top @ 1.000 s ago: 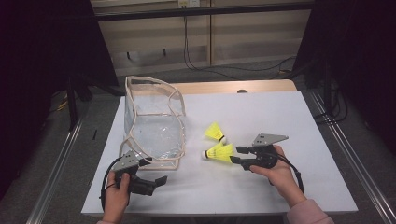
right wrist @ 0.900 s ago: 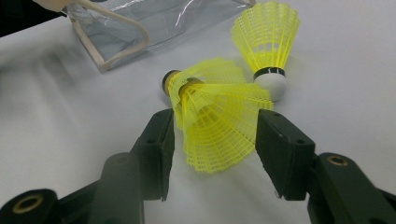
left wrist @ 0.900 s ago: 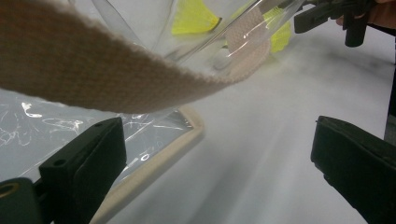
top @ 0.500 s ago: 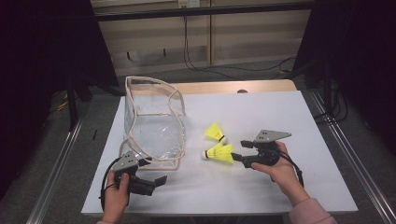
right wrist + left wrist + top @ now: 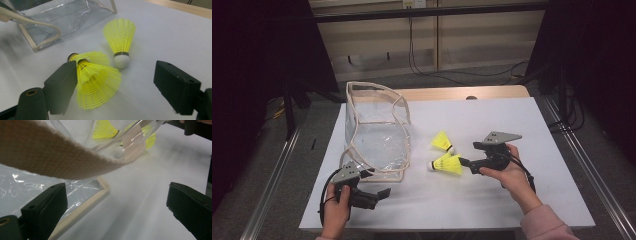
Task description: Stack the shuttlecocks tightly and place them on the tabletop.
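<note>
Two yellow shuttlecocks lie on the white table. The nearer shuttlecock lies on its side, with its skirt between the jaws of my right gripper. These jaws have just been opening and stand open: the skirt rests against one jaw and the other is well clear. The second shuttlecock lies just beyond. A clear plastic bag with beige trim stands at the left. My left gripper is open by the bag's near corner, under a beige strap.
The white table top extends to the right and behind the shuttlecocks. A wooden edge runs along the far side. Metal rails flank the table, and the surroundings are dark.
The right gripper's jaws have spread apart and the hand has drawn slightly back to the right. The nearer shuttlecock stays on the table. The left hand has kept still.
</note>
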Tool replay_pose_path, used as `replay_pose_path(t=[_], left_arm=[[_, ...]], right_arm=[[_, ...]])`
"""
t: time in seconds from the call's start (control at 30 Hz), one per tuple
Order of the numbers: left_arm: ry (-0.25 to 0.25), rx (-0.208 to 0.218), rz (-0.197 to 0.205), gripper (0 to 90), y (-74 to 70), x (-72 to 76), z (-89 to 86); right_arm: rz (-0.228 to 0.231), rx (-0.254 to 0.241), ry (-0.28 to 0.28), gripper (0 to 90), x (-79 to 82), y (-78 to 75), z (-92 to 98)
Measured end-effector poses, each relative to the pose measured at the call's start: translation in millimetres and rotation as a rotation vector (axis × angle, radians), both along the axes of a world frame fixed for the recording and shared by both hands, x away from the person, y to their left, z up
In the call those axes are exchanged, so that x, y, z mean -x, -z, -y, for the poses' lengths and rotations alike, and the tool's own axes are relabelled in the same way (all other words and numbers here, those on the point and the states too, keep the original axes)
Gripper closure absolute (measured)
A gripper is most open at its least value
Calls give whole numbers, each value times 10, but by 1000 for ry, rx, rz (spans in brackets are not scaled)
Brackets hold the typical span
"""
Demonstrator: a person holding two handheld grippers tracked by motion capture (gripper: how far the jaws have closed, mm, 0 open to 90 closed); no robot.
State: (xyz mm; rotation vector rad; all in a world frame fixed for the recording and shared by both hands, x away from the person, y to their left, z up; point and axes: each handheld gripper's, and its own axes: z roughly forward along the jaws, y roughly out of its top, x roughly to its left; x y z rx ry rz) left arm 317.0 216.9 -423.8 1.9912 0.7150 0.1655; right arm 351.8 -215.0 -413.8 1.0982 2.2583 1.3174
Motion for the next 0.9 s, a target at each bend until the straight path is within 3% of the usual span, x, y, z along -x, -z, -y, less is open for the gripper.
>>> replay_pose_path(t=[0.1, 0.13, 0.27, 0.33, 0.4, 0.9], left_arm=[[-5, 13, -10, 33, 2, 10, 9], [-6, 8, 7, 33, 1, 1, 6], [-4, 7, 8, 33, 1, 0, 7], [-4, 14, -10, 33, 2, 9, 10], [-4, 7, 16, 33, -2, -1, -4], [-6, 9, 10, 33, -2, 3, 5]], right_arm=[[-2, 5, 1, 186, -28, -13, -18], [-4, 8, 6, 182, -34, -20, -25], [-5, 1, 10, 175, -64, -39, -47], [-5, 8, 14, 170, -79, -49, -59], [-7, 5, 18, 166, -100, -58, -76], [-39, 11, 30, 152, -276, -105, -206]])
